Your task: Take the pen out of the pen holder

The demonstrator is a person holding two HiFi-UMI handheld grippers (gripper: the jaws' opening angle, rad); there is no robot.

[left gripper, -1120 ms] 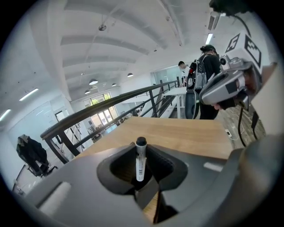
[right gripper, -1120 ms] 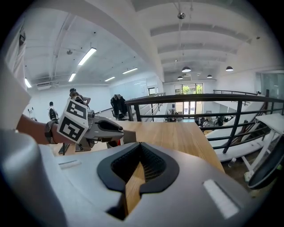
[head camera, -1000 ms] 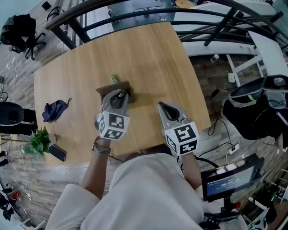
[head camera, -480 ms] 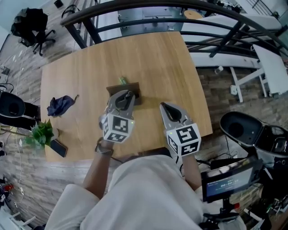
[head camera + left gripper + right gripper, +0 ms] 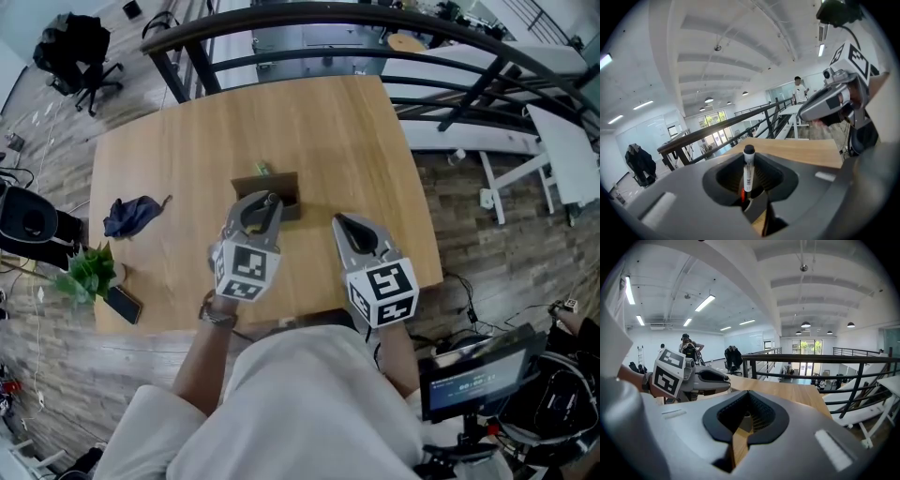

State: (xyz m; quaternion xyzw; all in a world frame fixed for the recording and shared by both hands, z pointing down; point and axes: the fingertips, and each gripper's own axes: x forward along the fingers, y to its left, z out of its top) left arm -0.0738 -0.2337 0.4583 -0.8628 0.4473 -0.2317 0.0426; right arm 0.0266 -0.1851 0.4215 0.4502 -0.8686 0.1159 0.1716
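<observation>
Left gripper [image 5: 263,202] closed on the pen [image 5: 748,169]; right gripper [image 5: 342,224] idle.
The left jaws are narrowed around a white, black-capped pen standing upright between them, with the gripper directly over the brown pen holder [image 5: 284,185] near the middle of the wooden table [image 5: 328,122]. Whether the pen's lower end sits in the holder cannot be determined. A green item [image 5: 263,169] projects at the holder's far edge. The right gripper rests just beside the left, jaws together with nothing between them. A dark cloth [image 5: 131,215] lies well apart at the table's left.
</observation>
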